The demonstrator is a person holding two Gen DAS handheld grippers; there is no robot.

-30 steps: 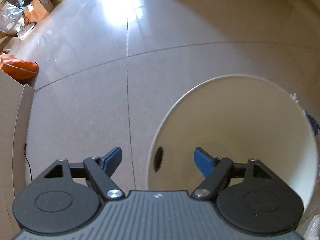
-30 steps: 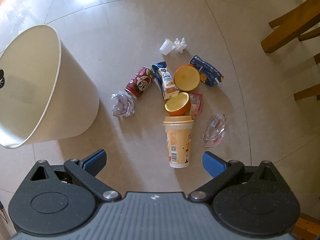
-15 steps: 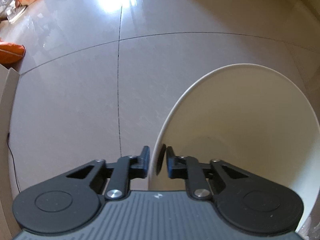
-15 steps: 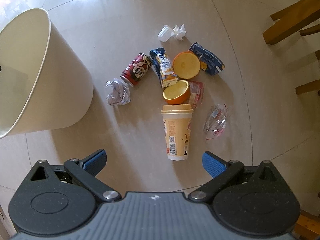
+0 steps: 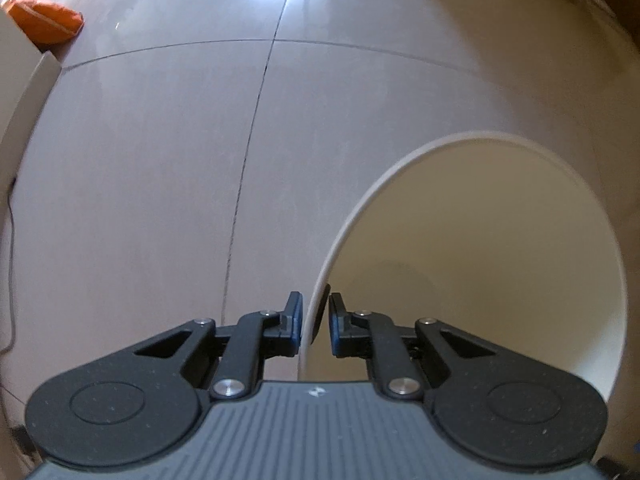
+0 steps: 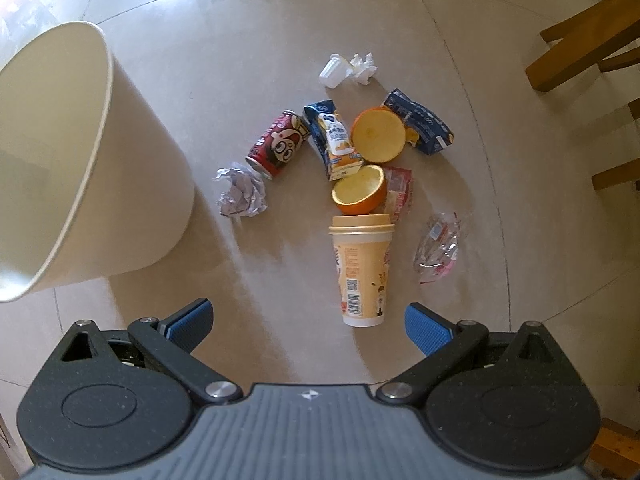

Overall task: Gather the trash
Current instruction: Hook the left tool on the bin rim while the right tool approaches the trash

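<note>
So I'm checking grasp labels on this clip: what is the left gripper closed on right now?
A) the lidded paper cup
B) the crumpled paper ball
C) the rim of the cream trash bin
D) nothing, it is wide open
C: in the left wrist view the left gripper has one finger on each side of the trash bin rim, pinching its wall.

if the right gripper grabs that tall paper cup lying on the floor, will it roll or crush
The paper cup lies on its side, so a nudge would probably roll it in a curve. Its thin walls likely dent under a hard squeeze. The lid is still on, so it might hold liquid.
</note>
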